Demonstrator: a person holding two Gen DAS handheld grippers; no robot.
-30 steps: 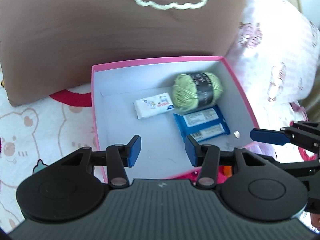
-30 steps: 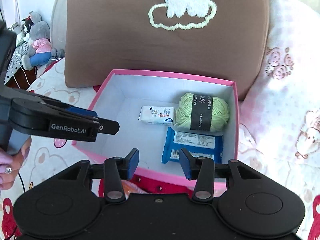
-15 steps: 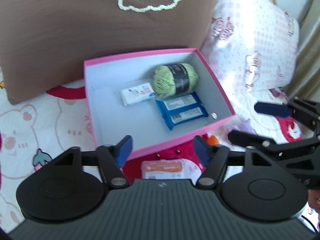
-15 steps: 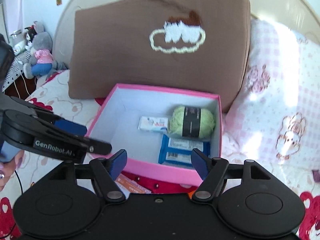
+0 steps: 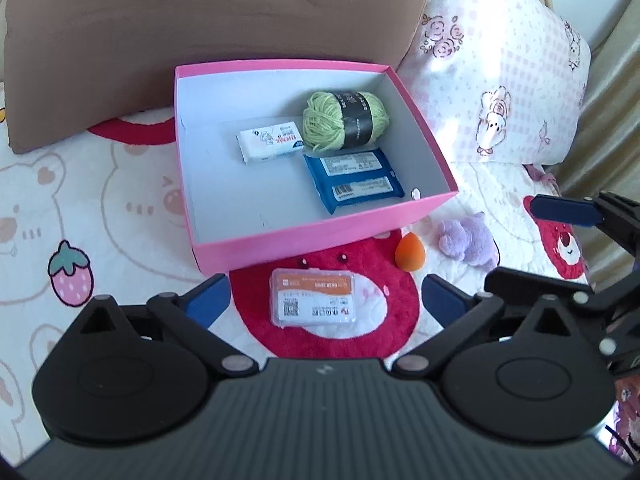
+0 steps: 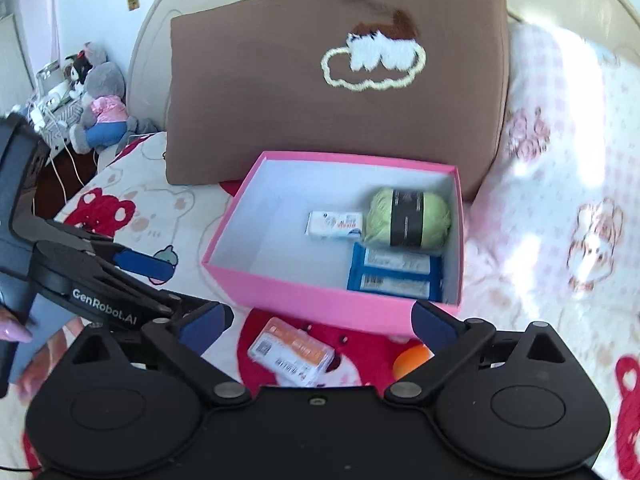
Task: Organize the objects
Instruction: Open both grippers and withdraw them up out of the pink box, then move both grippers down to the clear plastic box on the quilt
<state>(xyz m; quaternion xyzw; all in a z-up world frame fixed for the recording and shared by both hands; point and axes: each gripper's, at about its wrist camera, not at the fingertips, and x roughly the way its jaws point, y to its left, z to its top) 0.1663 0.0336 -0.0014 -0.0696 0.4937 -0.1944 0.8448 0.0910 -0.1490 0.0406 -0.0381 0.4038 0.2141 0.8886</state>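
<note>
A pink box [image 5: 320, 236] [image 6: 320, 292] on the bed holds a green yarn ball [image 5: 344, 120] [image 6: 408, 218], a white tissue pack [image 5: 270, 142] [image 6: 335, 224] and a blue packet [image 5: 354, 180] [image 6: 394, 274]. In front of it lie an orange-labelled clear case [image 5: 312, 302] [image 6: 292, 352], an orange sponge [image 5: 409, 256] [image 6: 412, 362] and a purple plush [image 5: 466, 240]. My left gripper [image 5: 326, 300] [image 6: 140, 262] hovers above the case, jaws opening wide, nothing gripped. My right gripper [image 6: 320, 322] [image 5: 564, 210] is beside it on the right, jaws opening, nothing held.
A brown cushion [image 6: 336, 80] leans behind the box, with a pink patterned pillow [image 5: 500, 80] to its right. Stuffed toys and cables [image 6: 96, 112] sit at the far left off the bed. A hand [image 6: 16, 332] holds the left gripper.
Both grippers have drawn back from over the box and their jaws have spread from narrow to wide. The case, sponge and purple plush have come into view.
</note>
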